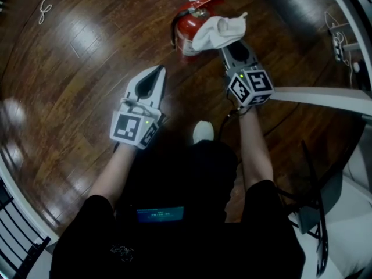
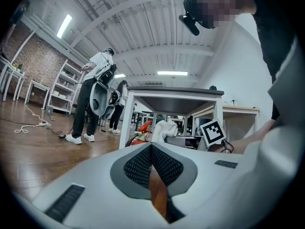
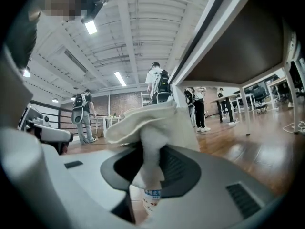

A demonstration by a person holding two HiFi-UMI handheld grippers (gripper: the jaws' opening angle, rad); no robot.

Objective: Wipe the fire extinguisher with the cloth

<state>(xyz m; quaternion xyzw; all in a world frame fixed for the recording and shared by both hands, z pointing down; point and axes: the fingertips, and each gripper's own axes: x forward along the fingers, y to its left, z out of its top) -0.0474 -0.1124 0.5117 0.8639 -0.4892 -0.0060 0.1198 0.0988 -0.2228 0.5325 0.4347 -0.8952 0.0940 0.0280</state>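
White cloth (image 1: 218, 32) in right gripper (image 1: 233, 45)

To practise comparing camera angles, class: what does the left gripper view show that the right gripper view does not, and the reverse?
Only the left gripper view: the red fire extinguisher beside a table leg, and the left tool with jaws together, nothing between them. Only the right gripper view: the right tool clamped on the white cloth, with the cloth's printed label below. Both: the cloth, the wooden floor and people standing in the background.
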